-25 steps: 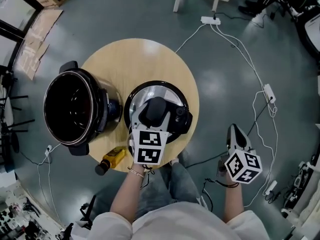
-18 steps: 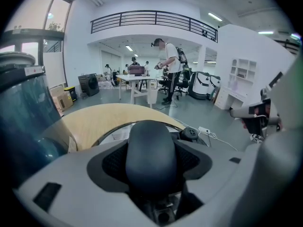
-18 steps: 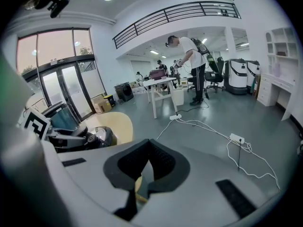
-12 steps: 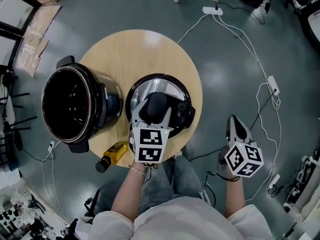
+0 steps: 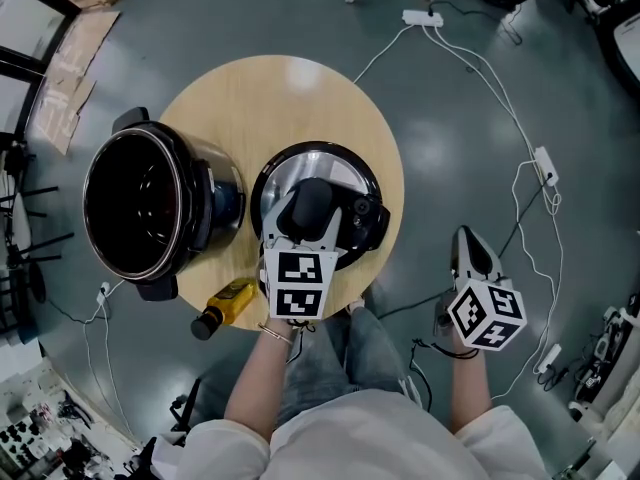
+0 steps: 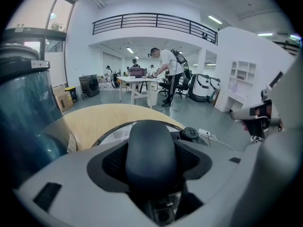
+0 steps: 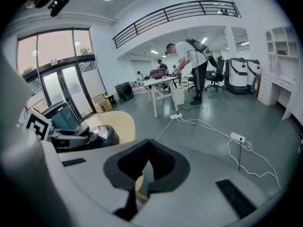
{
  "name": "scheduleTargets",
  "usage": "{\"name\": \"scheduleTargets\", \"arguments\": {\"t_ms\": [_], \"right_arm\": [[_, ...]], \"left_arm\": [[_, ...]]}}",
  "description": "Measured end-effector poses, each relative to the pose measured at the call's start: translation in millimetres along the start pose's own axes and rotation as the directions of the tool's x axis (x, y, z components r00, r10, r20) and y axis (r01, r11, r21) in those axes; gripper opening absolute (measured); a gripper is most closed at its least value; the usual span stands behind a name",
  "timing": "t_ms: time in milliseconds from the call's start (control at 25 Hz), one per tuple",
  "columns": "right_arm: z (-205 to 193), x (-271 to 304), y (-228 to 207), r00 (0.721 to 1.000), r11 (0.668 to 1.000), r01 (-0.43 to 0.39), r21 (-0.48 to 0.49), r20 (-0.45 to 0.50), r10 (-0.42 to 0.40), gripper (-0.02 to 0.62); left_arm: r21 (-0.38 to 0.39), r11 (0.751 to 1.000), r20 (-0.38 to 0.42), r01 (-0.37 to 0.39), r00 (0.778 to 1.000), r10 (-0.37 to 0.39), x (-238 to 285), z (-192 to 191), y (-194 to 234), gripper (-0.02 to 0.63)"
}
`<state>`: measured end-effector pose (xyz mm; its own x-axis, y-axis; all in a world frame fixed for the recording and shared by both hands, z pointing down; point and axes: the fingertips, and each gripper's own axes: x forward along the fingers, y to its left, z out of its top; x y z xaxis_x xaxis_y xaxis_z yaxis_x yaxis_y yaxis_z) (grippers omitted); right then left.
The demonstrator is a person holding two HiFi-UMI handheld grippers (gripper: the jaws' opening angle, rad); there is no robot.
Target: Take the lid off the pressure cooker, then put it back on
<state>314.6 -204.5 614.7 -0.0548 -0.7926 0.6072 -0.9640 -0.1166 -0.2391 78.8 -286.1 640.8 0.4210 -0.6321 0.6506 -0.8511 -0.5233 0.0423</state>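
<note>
The pressure cooker pot stands open on the left side of the round wooden table. Its lid, silver with a black rim, lies flat on the table just right of the pot. My left gripper is shut on the lid's black handle, which fills the space between the jaws in the left gripper view. My right gripper hangs over the floor to the right of the table, shut with nothing in it.
A yellow bottle with a dark cap lies at the table's near edge, left of my left hand. White cables and power strips run over the grey floor at right. People work at a bench far off.
</note>
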Motion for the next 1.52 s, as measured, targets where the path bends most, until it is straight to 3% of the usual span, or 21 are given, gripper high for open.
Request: {"name": "scheduleTargets", "arguments": {"t_ms": [640,1160,1520], "right_arm": [[23,-28,-2,0.998,1.000,0.011,0.005,0.066,-0.011,0.002],[68,-52,26,0.986,1.000,-0.016,-0.001,0.165,0.016,0.002],[98,-69,45,0.973,0.998,-0.054,-0.018,0.226,0.057,0.002]], "left_arm": [[-0.016,1.000,0.008,0.027,1.000,-0.027,-25,21,-17,0.270],[0.018,1.000,0.120,0.019,0.993,-0.021,-88,97,-19,0.270],[0.070,0.998,0.236,-0.001,0.972,-0.016,-137,157,-24,0.270]]}}
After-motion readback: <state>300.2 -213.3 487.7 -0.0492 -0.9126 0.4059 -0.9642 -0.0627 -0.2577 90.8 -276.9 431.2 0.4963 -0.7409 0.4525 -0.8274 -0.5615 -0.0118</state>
